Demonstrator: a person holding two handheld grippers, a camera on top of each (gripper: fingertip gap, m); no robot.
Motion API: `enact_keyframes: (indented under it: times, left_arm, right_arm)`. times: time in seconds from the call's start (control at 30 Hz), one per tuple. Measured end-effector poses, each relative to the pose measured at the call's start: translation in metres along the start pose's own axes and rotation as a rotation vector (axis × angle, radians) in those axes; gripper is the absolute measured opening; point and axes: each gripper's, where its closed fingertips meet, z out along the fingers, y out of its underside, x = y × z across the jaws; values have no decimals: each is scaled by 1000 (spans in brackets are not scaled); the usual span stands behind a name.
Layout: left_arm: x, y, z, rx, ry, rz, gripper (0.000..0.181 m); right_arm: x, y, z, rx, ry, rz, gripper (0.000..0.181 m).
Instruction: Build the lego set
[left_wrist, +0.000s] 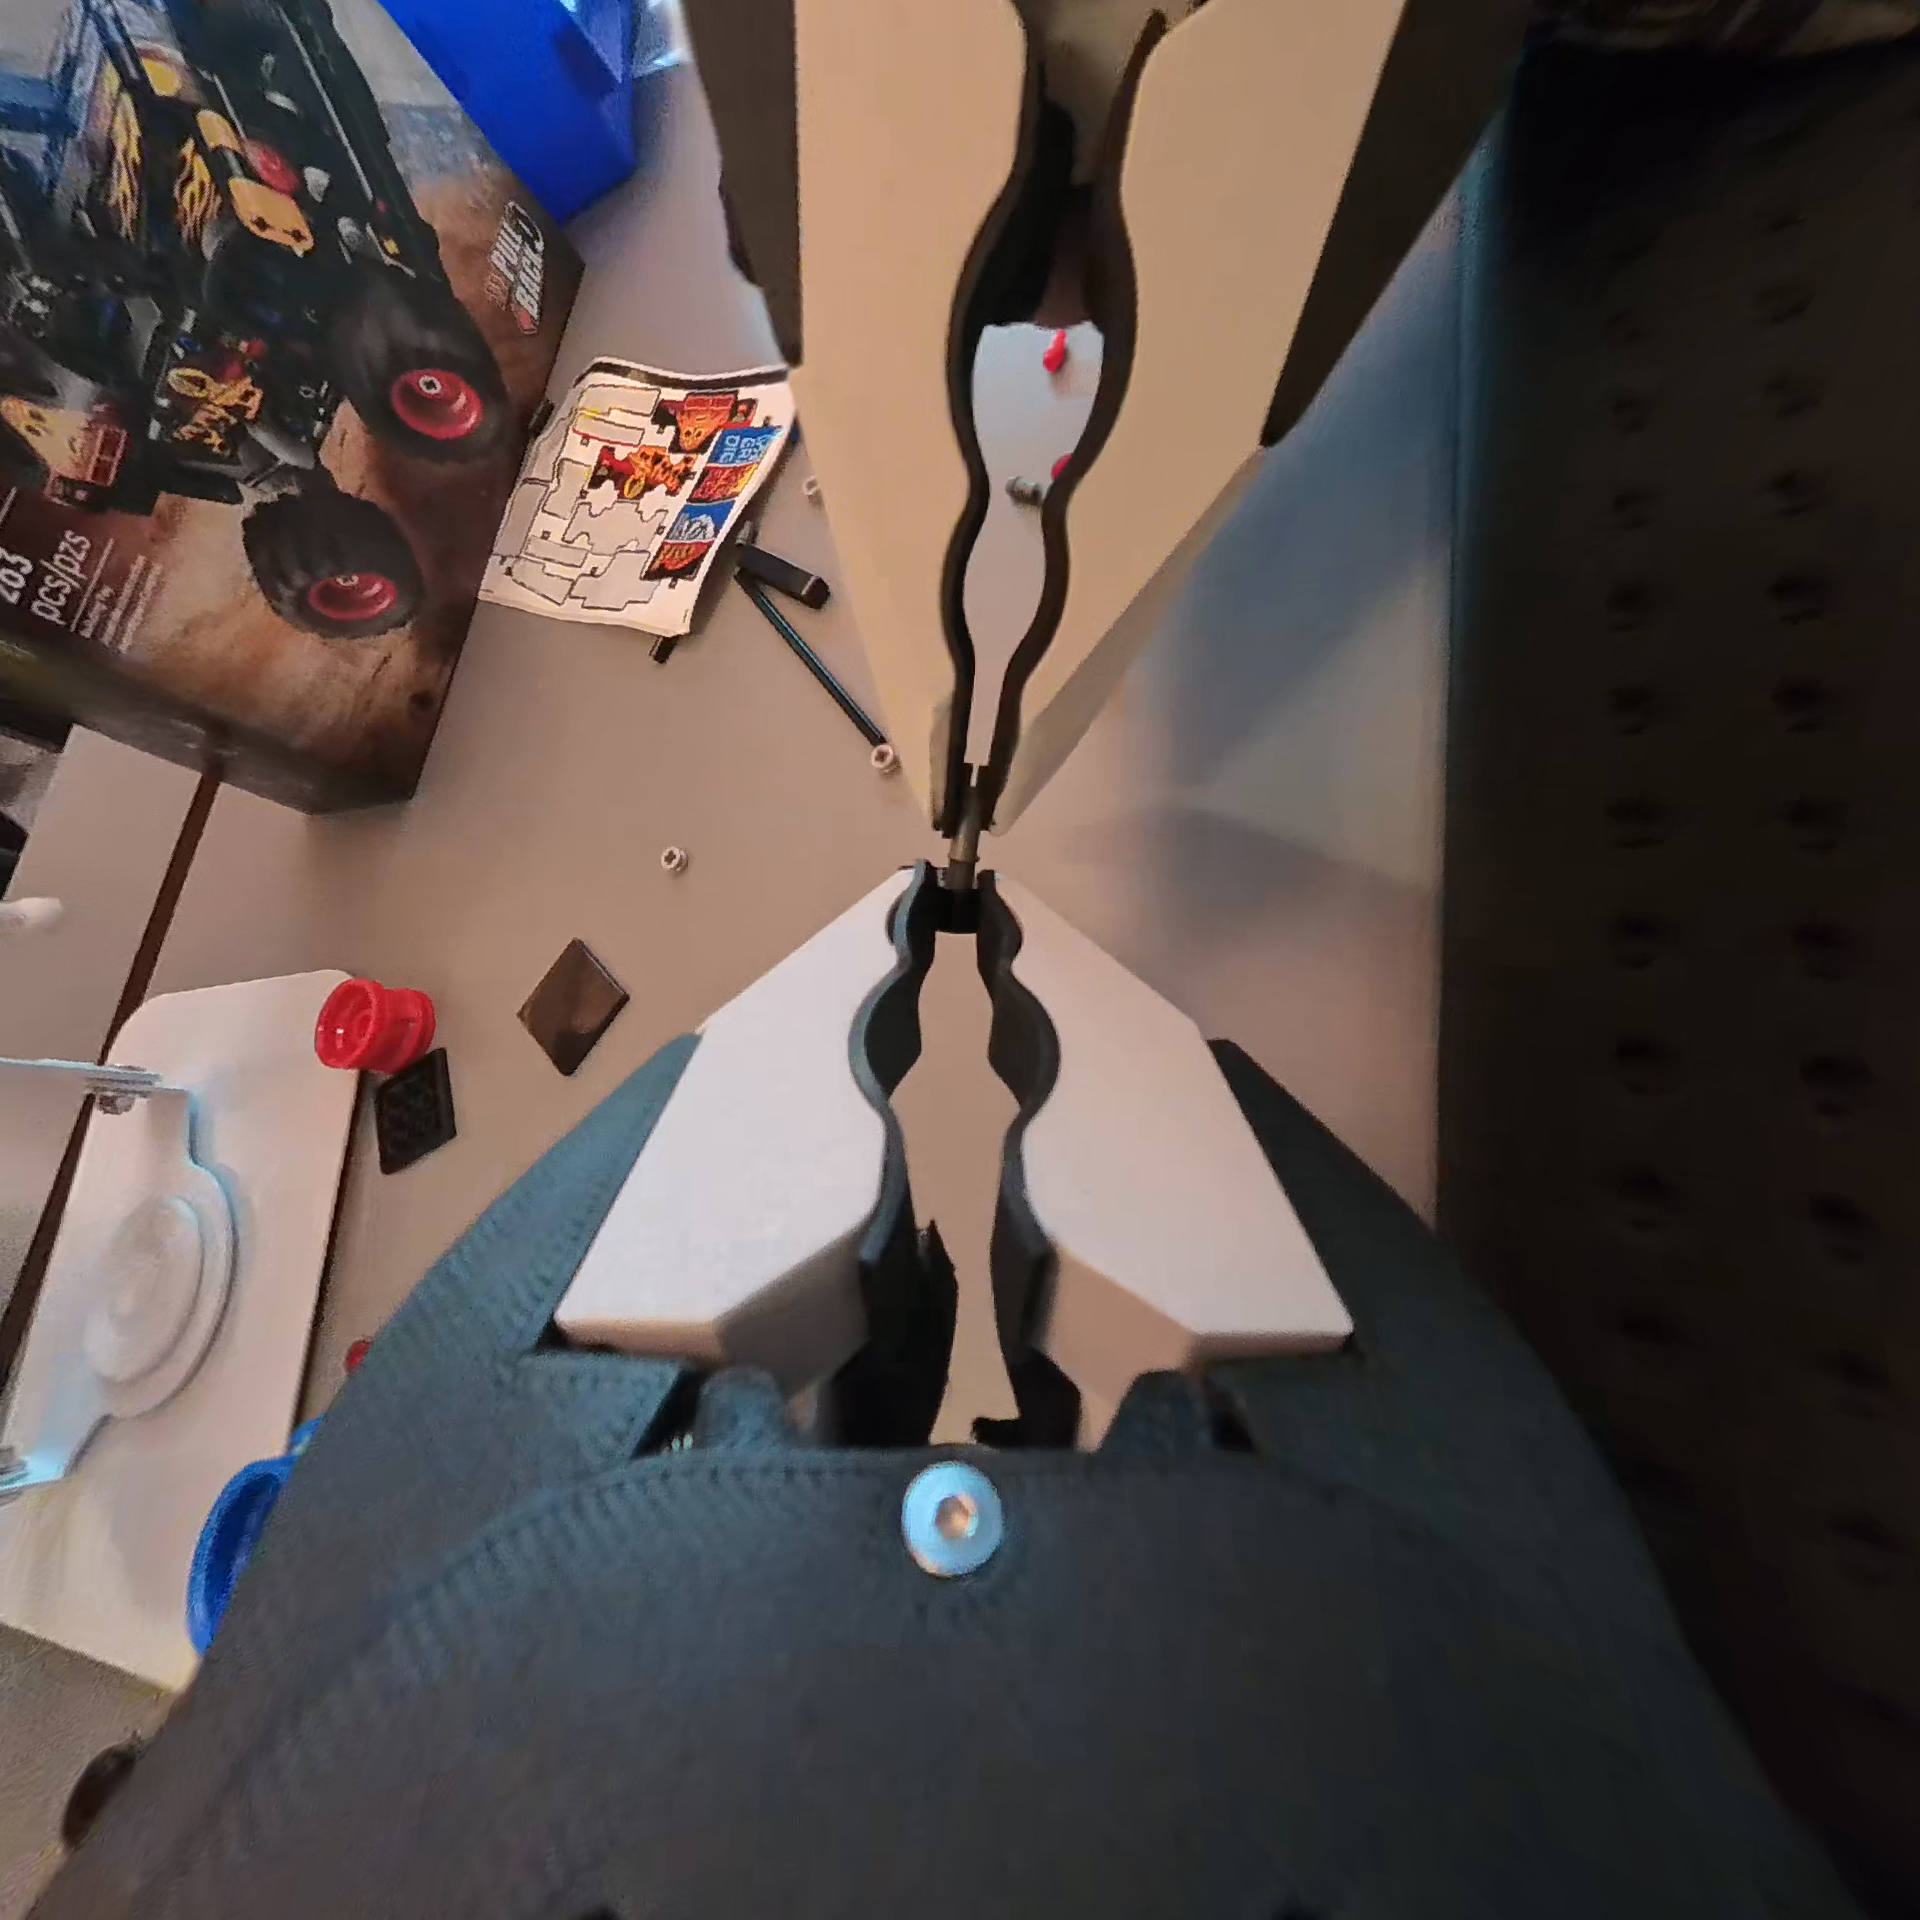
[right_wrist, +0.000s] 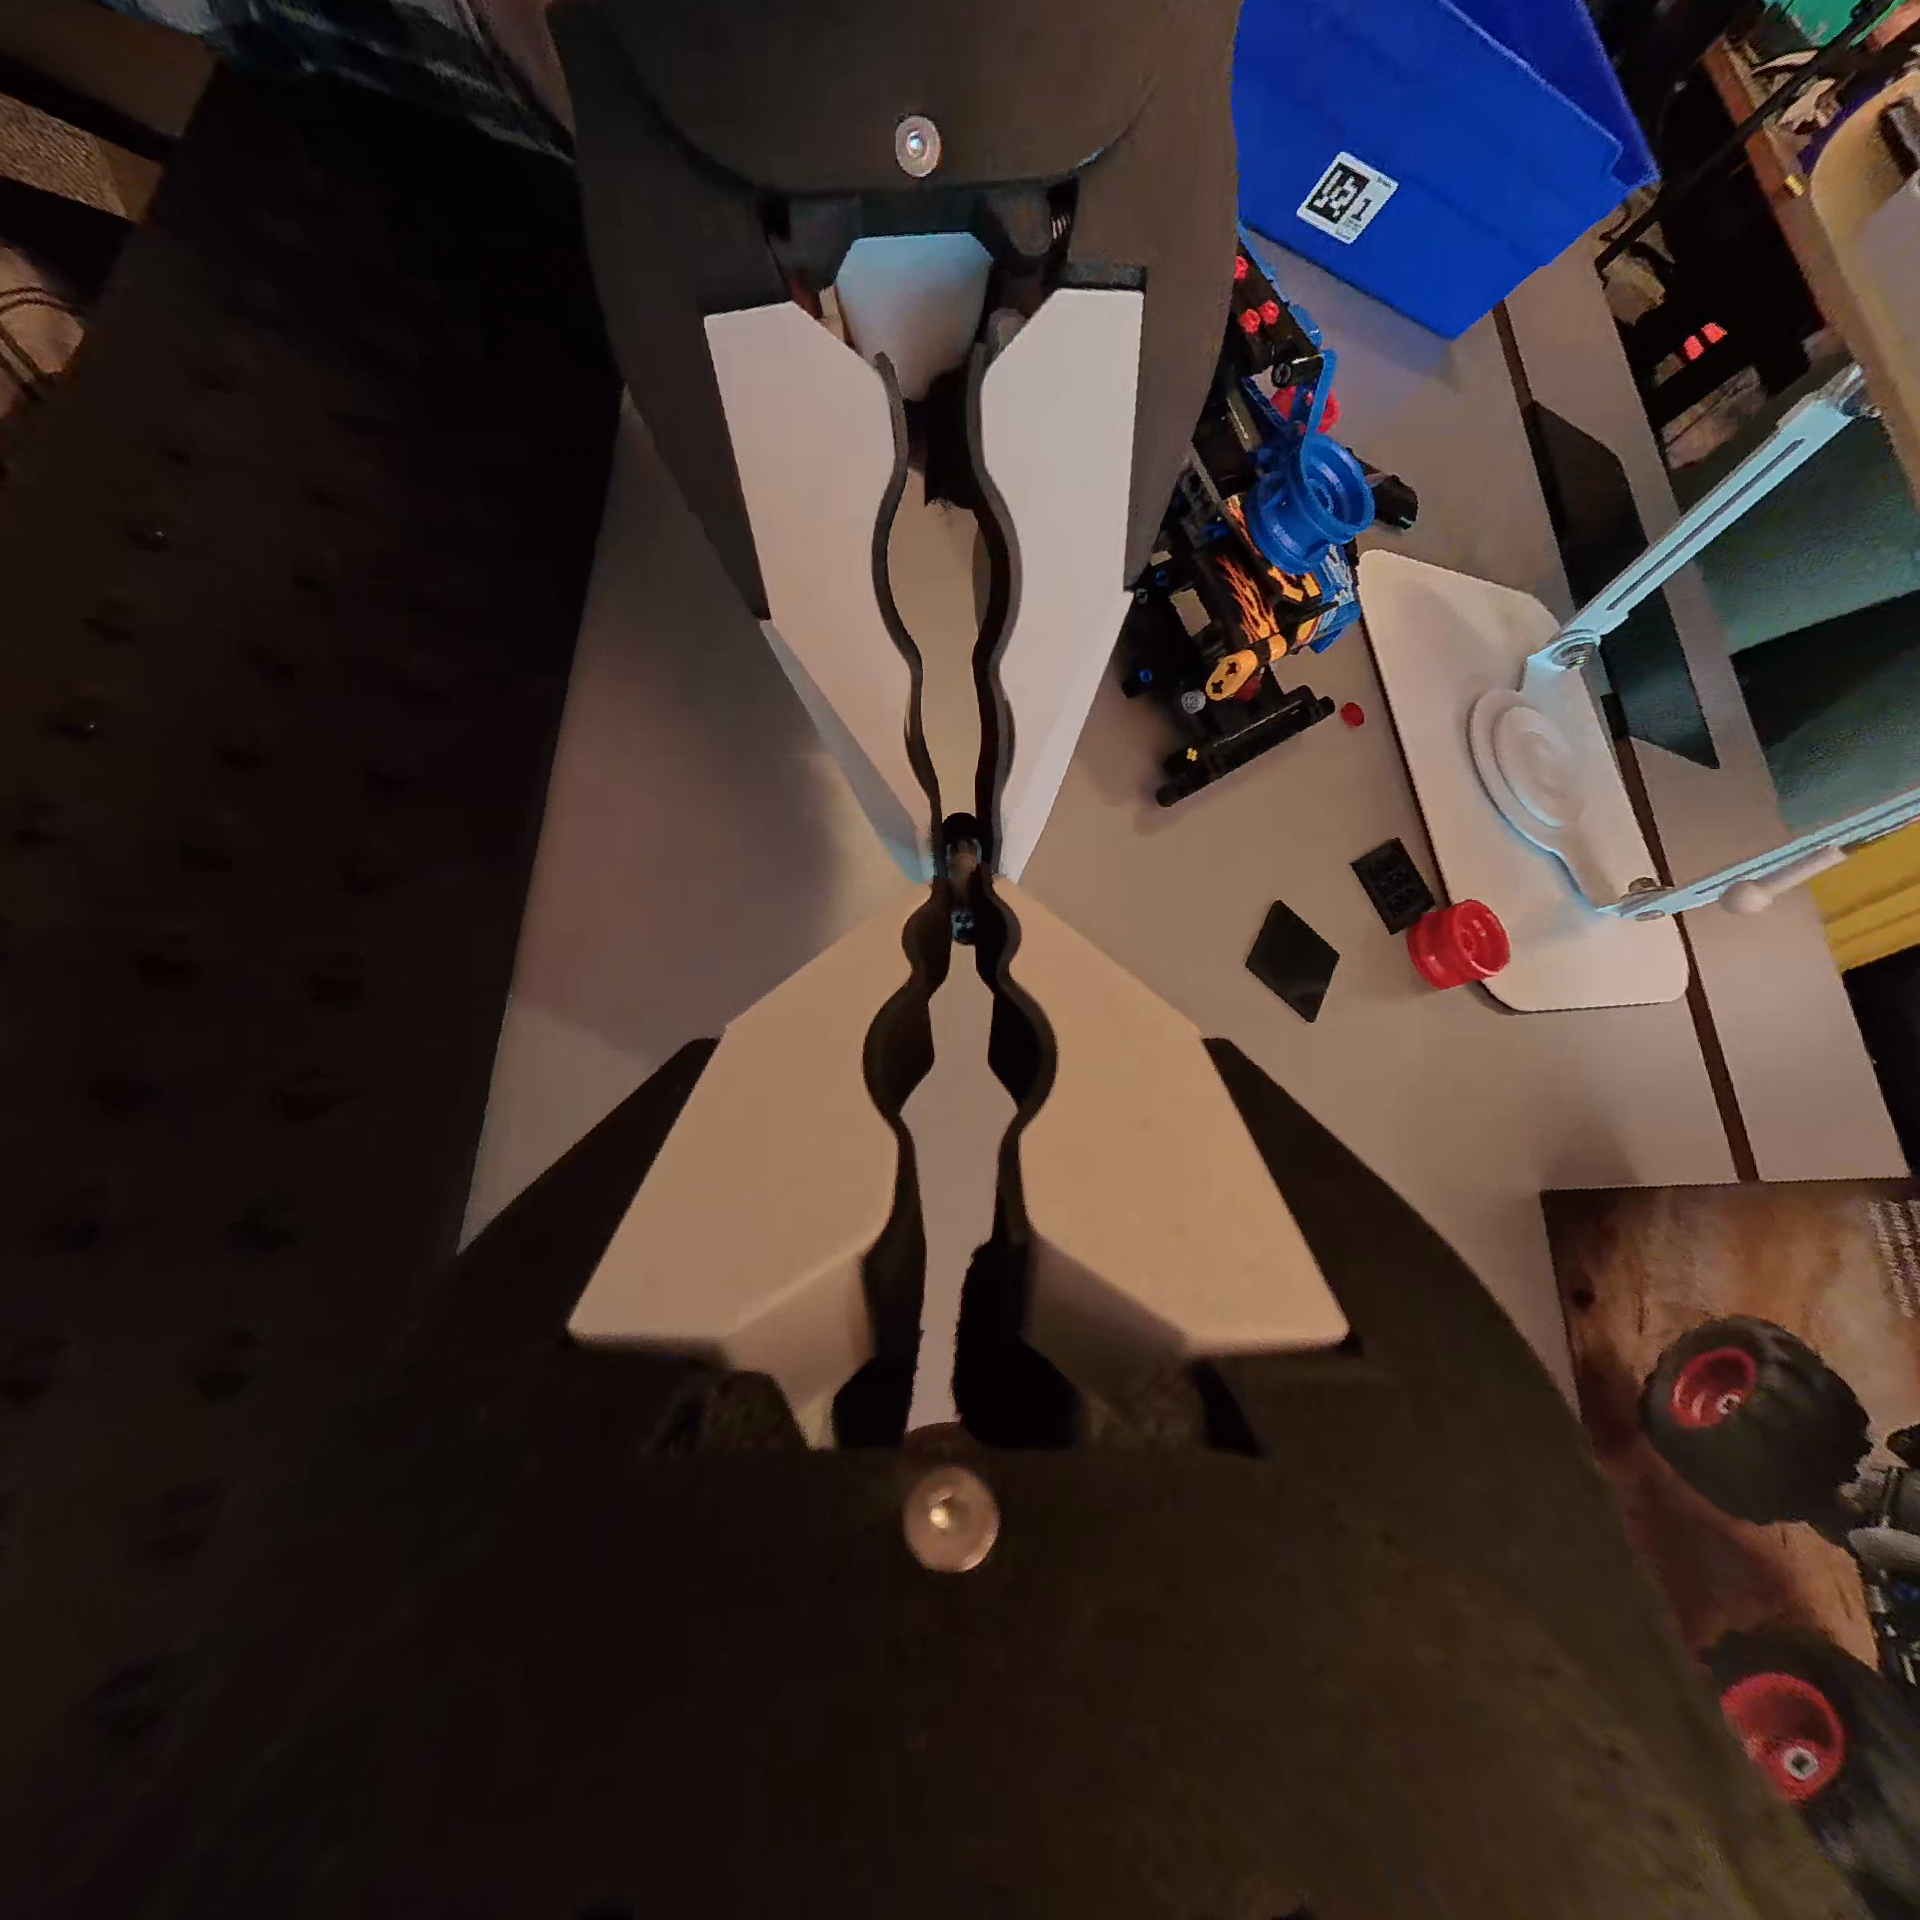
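Note:
My left gripper (left_wrist: 956, 906) and right gripper (left_wrist: 966, 805) meet tip to tip above the grey table (left_wrist: 644, 831). A small grey pin (left_wrist: 964, 847) spans the gap between the tips. The right gripper (right_wrist: 962, 914) is shut on the pin, whose cross-shaped end (right_wrist: 963, 923) shows between its pads. The left gripper (right_wrist: 961, 844) is shut on a small black round piece (right_wrist: 958, 831) at the pin's other end. The partly built truck (right_wrist: 1257, 582), with a blue wheel hub on it, lies on the table behind the left gripper.
The set's box (left_wrist: 239, 416), a sticker sheet (left_wrist: 644, 499) and a blue bin (left_wrist: 530, 94) lie beyond. A red wheel hub (left_wrist: 374, 1027), black tile (left_wrist: 571, 1003), black plate (left_wrist: 416, 1110) and long axle (left_wrist: 810, 655) are loose. A white stand base (left_wrist: 208, 1247) is left; a dark chair (left_wrist: 1662, 935) right. The grippers are tip to tip, or close to it. The partly built truck (right_wrist: 1257, 582) is about equally far from each gripper, around 15 cm.

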Motion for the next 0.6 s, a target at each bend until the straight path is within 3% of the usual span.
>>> enact_keyframes:
  times: [0.6]
  left_arm:
    - [-1, 6, 6, -42, -32, 0, 6]
  right_arm:
    - [-1, 5, 9, 30, -64, 111, 2]
